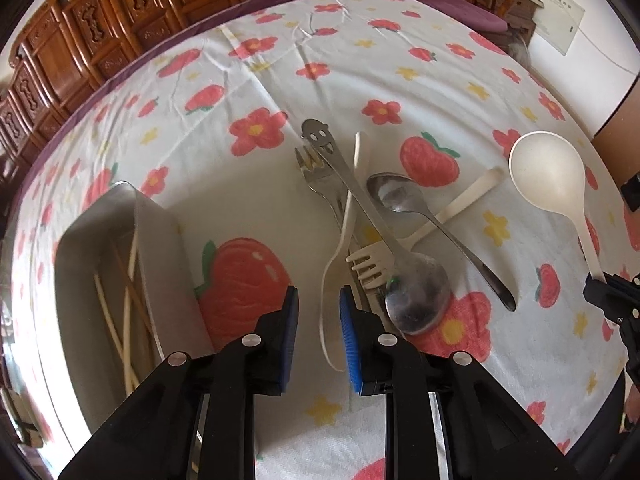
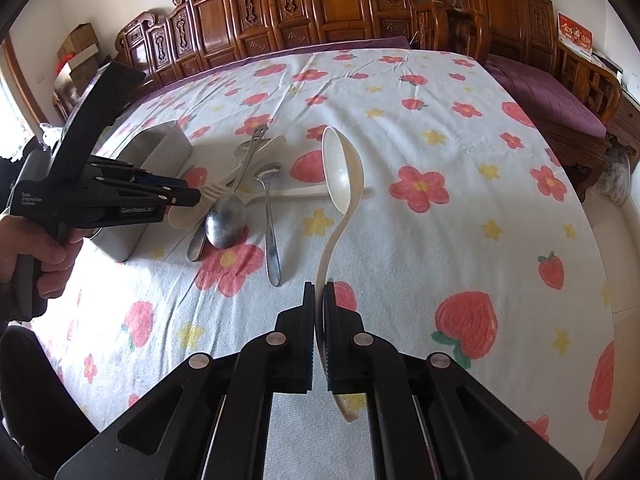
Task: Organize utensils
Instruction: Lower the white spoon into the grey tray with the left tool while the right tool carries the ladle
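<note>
your right hand-held gripper (image 2: pixel 319 336) is clamped on the handle of the cream ladle (image 2: pixel 343 172), its bowl lifted ahead of the fingers, while your left hand-held gripper (image 1: pixel 319 334) stands slightly open and empty, with the cream spoon (image 1: pixel 329 280) between its pads untouched. the steel tray (image 1: pixel 160 224) with chopsticks (image 1: pixel 126 320) sits just left of the left hand-held gripper, so carry the ladle over the utensil pile (image 1: pixel 360 216) on the flowered counter (image 1: pixel 400 80), handle level.
</note>
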A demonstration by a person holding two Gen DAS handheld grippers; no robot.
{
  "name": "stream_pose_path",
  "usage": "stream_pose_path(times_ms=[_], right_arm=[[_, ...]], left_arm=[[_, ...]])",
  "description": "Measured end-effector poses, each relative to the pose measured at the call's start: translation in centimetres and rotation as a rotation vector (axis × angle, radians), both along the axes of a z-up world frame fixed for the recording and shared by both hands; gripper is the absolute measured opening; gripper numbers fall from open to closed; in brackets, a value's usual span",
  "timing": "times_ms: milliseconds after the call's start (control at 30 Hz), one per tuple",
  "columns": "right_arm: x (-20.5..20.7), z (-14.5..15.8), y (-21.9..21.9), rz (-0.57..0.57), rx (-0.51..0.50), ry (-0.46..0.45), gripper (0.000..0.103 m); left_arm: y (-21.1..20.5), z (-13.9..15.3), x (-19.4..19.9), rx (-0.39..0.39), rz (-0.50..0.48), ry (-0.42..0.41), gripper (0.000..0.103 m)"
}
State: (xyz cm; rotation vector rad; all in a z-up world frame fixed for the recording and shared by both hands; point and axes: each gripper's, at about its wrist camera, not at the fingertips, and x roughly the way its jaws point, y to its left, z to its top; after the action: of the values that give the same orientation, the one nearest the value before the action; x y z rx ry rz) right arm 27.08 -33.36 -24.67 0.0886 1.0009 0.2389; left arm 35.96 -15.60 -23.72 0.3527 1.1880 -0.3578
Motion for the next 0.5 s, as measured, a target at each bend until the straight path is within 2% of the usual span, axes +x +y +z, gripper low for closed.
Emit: stream_pose_path(times_ms=[33,67,100,233,500], right_arm=[[0.0,0.0,0.0,0.0,0.0,0.0,0.005],[0.0,0.0,0.0,0.0,0.001,0.0,0.005],[0.0,0.0,0.0,-0.001,-0.001,0.0,0.005],[0.1,0.2,-0.1,-0.002,-0.002,-0.003,0.005],[-0.2,0.9,0.9,0.023,-0.011,-0.024,0.005]], left_arm=[[0.0,-0.1,0.0,0.0,-0.002,0.002,0.016],[-0.1,-0.3,0.1,-0.001,-0.007,0.008,0.006],[-0.1,-0.4,0.1,0.001,-0.008,0.011,0.003],[0.1,0.1,-0.6,0.008,-0.016,-0.013,0.002],[2.3,3.4,-2.6,0.02,0.022,-0.122,0.002]])
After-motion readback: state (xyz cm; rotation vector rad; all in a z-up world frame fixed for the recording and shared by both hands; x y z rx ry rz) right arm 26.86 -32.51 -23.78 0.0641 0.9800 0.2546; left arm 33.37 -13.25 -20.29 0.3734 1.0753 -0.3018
